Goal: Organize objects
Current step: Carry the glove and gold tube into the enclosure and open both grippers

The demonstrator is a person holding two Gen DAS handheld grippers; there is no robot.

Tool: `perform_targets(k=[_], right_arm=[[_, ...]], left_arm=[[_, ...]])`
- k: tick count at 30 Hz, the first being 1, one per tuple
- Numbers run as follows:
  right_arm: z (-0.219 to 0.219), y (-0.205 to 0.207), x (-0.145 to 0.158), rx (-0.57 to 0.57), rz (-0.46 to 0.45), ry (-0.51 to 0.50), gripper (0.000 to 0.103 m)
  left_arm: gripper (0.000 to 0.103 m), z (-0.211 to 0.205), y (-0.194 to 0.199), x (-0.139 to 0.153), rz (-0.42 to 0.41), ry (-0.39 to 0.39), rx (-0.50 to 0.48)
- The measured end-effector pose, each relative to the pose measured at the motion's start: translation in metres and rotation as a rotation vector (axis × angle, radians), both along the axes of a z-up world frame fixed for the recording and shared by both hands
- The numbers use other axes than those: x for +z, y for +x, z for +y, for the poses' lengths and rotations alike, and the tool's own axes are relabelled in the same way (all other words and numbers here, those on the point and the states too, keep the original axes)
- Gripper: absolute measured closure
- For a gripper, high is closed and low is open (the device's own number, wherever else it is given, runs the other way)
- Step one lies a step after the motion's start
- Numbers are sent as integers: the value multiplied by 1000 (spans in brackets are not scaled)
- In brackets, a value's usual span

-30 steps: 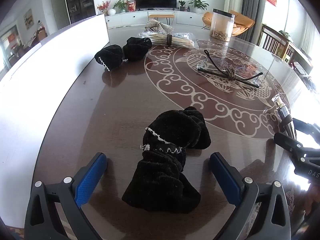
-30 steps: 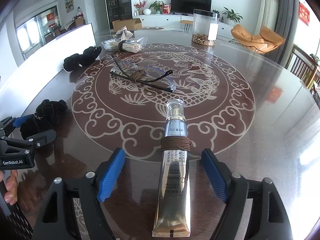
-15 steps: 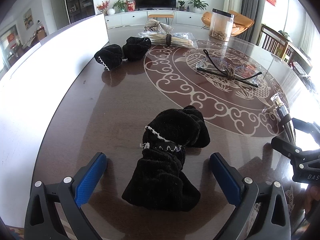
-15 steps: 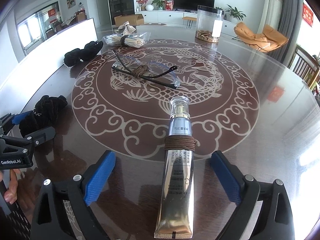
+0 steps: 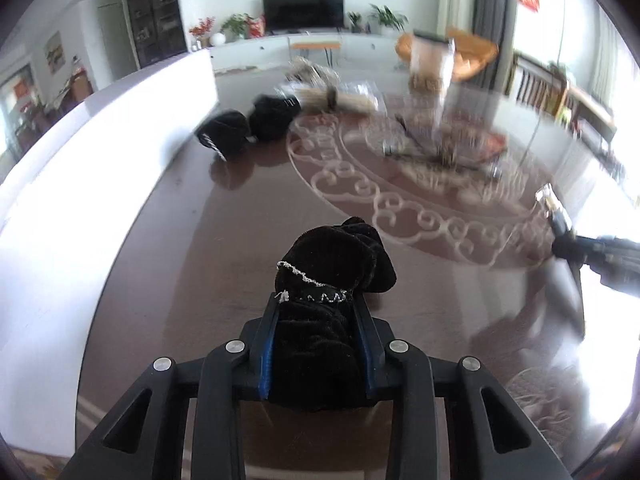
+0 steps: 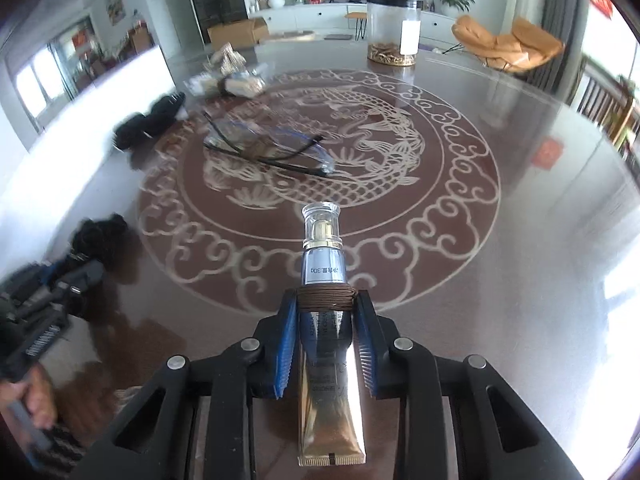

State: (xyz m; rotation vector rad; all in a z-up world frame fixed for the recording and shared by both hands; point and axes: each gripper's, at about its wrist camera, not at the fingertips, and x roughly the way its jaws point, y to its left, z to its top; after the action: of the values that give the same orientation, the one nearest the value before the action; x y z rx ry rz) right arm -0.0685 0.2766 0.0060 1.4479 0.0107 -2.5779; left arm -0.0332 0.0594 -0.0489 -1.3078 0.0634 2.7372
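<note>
Left gripper (image 5: 318,336): pitched steeply down toward the tabletop (image 5: 168,264); its jaws have just been closing, and the blue fingers (image 5: 266,344) are now pressed narrow against a black velvet pouch (image 5: 320,304), which is held between them with its gathered, white-stitched neck projecting forward. In the right wrist view, this gripper is seen blurred at the left edge, with part of a hand (image 6: 38,400) on its grip.

Second pair of black pouches (image 5: 248,126): laid side by side on the tabletop, far left, beside a white panel.

Right gripper (image 6: 326,340): likewise angled downward; its jaws have also just been closing, and the fingers (image 6: 286,344) are clamped on a gold cosmetic tube (image 6: 326,360) at its cord-wrapped midsection, clear cap pointing away, crimped end toward the camera.

Safety glasses (image 6: 268,148): laid on the patterned centre, bound with cord.

Clear cylindrical jar (image 6: 394,30): stood upright at the far side; a shallow layer of brownish contents is seen at its bottom, kind not discernible.
</note>
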Motion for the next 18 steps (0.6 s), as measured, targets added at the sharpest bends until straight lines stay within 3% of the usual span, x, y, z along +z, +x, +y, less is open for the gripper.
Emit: perform_targets(k=[4,9,12,16,18], right_arm=[[-15,21,34,42,97,-52,74],[-69,36,98,176,255,-122,75],[-116,38,137,281,345,-184,75],[-189,31,174,432,405,-261,75],[-231,22,186,512,378,-313,75]], left_arm=[[71,-34,25,38,95,125,81],[71,-94,52,88,197,185,205],[71,-147,56,119,251,177,312],[71,-214,46,125,223,146,421],[71,-243,38,121,182,124,451]])
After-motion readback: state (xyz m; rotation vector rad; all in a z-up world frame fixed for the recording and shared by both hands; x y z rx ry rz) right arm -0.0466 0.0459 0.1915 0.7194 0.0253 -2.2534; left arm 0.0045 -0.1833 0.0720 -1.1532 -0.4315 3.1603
